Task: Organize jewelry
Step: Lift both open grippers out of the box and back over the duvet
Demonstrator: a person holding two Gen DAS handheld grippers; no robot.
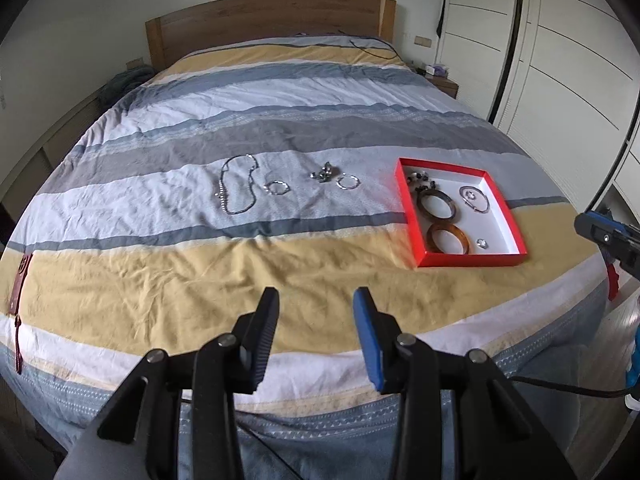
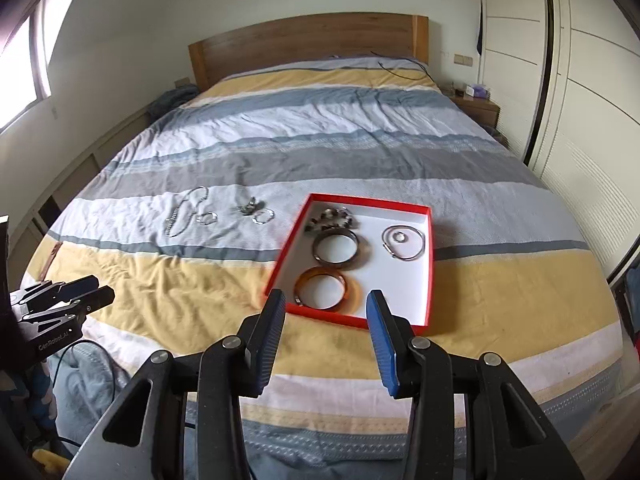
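1. Over the foot of the bed [image 1: 200, 272], in the left wrist view, the left gripper [image 1: 316, 300] hangs with its jaws apart and nothing between them.
2. Ahead on a white stripe of the cover lies a necklace [image 1: 239, 188] in a long loop, with a small ring pair [image 1: 276, 187] just beside it on the right.
3. Further right sit a dark jewelry clump [image 1: 326, 173] and a thin hoop [image 1: 349, 182], near each other.
4. To the right lies a red tray [image 1: 412, 224] with a white floor, holding a dark bangle [image 1: 436, 204], an amber bangle [image 1: 449, 240], beads [image 1: 420, 179] at the far end, a thin bracelet [image 1: 476, 200] and a small ring [image 1: 483, 244].
5. At the right edge shows part of the right gripper [image 1: 608, 240], well apart from the tray.
6. From the right wrist view, the right gripper [image 2: 327, 298] hovers just before the near rim of the tray [image 2: 430, 272], jaws apart and empty.
7. Between its fingertips shows the amber bangle [image 2: 352, 286]; behind it lies the dark bangle [image 2: 340, 248], then the beads [image 2: 332, 218].
8. On the tray's right side lies the thin bracelet [image 2: 404, 244] around a small ring [image 2: 399, 237].
9. Left of the tray lie the hoop [image 2: 264, 216], the clump [image 2: 249, 205], the ring pair [image 2: 206, 218] and the necklace [image 2: 186, 212].
10. At the left edge the left gripper [image 2: 102, 290] shows side-on above the bed [image 2: 160, 288], holding nothing.
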